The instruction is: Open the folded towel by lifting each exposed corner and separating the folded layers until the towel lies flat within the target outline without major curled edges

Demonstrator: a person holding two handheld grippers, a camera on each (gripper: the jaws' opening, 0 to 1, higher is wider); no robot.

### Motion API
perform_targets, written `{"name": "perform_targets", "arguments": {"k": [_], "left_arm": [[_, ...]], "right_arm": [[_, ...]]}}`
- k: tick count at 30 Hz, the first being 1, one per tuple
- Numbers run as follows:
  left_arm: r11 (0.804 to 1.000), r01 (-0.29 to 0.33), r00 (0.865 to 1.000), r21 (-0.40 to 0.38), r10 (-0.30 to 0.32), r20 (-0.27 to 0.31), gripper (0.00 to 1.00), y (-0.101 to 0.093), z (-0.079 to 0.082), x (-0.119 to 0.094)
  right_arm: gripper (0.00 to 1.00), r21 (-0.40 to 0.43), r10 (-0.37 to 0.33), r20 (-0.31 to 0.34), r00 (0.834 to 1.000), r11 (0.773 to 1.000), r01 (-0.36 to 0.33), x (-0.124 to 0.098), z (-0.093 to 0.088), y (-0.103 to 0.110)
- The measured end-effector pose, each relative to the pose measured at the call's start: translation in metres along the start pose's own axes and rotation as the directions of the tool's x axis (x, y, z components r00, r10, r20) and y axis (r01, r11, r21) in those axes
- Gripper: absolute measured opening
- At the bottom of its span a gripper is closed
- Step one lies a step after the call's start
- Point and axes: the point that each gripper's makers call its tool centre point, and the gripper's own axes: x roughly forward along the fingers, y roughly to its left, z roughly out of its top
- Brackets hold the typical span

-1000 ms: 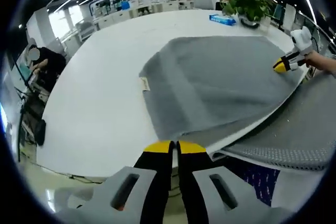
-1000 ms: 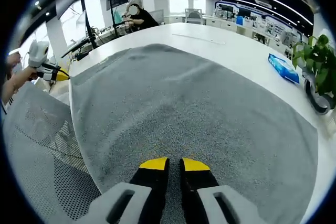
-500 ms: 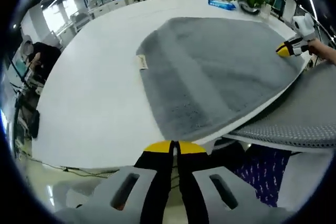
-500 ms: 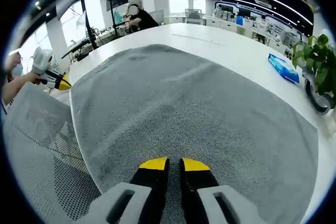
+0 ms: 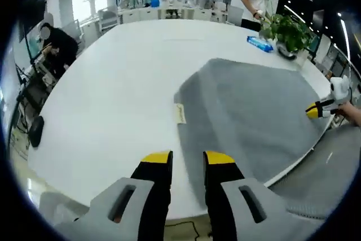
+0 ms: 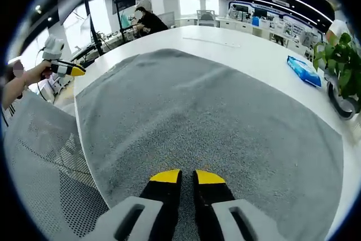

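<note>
We see our left tongs (image 5: pixel 187 161) and right tongs (image 6: pixel 186 177) built alike: pale grey moulded bodies with slotted openings, black inner jaw faces, and bright yellow caps on the tips.

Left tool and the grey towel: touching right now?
Apart. In the right gripper view the left tool, jaws parted, hangs in the air off the table edge, with open background between its yellow tips and the towel.
</note>
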Motion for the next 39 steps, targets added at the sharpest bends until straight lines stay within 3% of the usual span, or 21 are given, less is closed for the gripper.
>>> {"name": "perform_targets", "arguments": {"k": [2,5,11,20,28,31,34,39], "left_arm": [[1.0,-0.002,0.999,0.023,0.002,0.039,0.2,0.0,0.023,0.018],[0.999,0.011,0.999,0.031,-0.012,0.043,0.2,-0.009,0.038,0.045],[0.996,0.042,0.999,0.079,-0.044,0.031,0.2,-0.03,0.056,0.09],[0.992,0.038,0.999,0.124,-0.041,0.021,0.19,-0.033,0.069,0.125],[0.987,0.044,0.999,0.157,-0.044,-0.004,0.14,-0.034,0.065,0.138],[0.984,0.046,0.999,0.17,-0.047,0.003,0.08,-0.036,0.066,0.135],[0.972,0.029,0.999,0.232,-0.036,0.027,0.04,-0.039,0.07,0.128],[0.97,0.035,0.997,0.239,-0.05,0.056,0.02,-0.047,0.075,0.115]], "right_arm": [[0.05,0.002,0.0,0.001,1.0,1.0,0.0,0.0,0.0,0.0],[0.05,0.005,0.0,0.003,1.0,1.0,-0.001,0.0,0.0,0.0],[0.05,0.004,0.0,0.007,1.0,1.0,0.0,0.001,0.0,0.0],[0.05,0.004,-0.003,0.014,1.0,1.0,0.003,0.001,0.0,-0.001],[0.05,0.001,-0.009,0.015,1.0,1.0,0.009,0.0,0.0,-0.001],[0.05,0.005,-0.009,0.016,1.0,1.0,0.009,0.0,0.0,-0.002],[0.05,0.005,-0.009,0.016,1.0,1.0,0.009,-0.001,0.0,-0.001],[0.05,-0.003,-0.009,0.014,1.0,1.0,0.009,-0.001,0.0,-0.001]]}}
